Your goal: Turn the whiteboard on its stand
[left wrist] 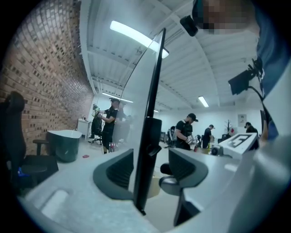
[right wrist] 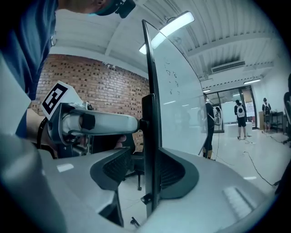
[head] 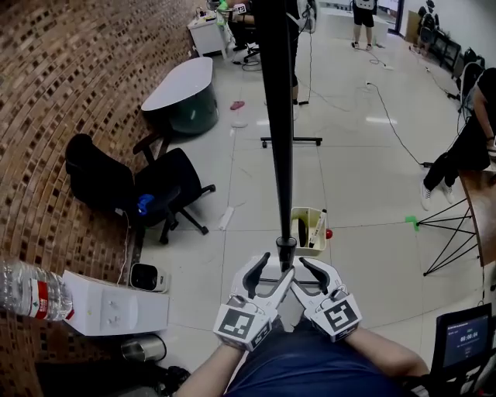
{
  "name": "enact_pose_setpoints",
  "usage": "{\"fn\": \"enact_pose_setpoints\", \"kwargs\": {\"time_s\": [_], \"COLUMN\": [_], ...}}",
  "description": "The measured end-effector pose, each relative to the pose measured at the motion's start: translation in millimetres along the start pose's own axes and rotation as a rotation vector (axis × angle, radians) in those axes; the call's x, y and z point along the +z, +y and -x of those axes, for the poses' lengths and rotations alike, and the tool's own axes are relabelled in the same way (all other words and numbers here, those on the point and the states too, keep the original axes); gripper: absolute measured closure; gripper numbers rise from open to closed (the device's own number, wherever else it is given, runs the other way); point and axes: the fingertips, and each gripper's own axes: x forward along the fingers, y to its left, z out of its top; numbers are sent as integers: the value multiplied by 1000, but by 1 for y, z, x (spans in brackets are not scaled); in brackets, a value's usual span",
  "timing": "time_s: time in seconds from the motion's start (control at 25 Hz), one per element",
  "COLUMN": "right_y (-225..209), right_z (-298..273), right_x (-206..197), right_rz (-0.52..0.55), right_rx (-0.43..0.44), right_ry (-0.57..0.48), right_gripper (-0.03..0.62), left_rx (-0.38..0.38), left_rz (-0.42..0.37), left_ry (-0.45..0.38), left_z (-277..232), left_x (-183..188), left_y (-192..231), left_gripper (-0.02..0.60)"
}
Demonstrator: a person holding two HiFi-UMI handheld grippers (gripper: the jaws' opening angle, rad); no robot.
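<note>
From the head view the whiteboard (head: 277,116) stood edge-on before me. The left gripper (head: 273,271) gaped wide around its frame, as did the right gripper (head: 304,273). Only the right gripper view showed the board's faintly marked face (right wrist: 175,104).

No text legible, it seems

Place: a shared office or lab workroom.
Wall: a brick wall (head: 77,93) runs down one side.
Seating: black swivel chairs (head: 167,190) stand just beside the brick wall.
Table: an oval table (head: 182,89) sits near the brick wall, farther along it.
Floor: pale glossy tiles (head: 349,256), with cables (head: 391,124) trailing well apart from the brick wall.
Ceiling: strip lights (left wrist: 136,38).
People: several stand (head: 363,19) at the far end.
</note>
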Motion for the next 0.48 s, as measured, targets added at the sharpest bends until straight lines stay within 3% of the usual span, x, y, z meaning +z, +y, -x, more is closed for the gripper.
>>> {"fn": "enact_pose_setpoints", "kwargs": {"time_s": [0.2, 0.36, 0.48], "right_y": [-9, -12, -16], "right_z": [-20, -35, -39], "right_x": [-1, -3, 4], "right_rz": [1, 2, 10], "right_rx": [30, 39, 20], "right_ry": [4, 11, -1], "right_gripper": [398, 396, 398], "left_rx": [0, -9, -62], "left_rz": [-148, -97, -56], "left_ry": [58, 55, 61], "left_z": [-22, -33, -43], "left_x": [-9, -13, -15], "left_y": [2, 10, 5], "left_gripper": [328, 330, 330]}}
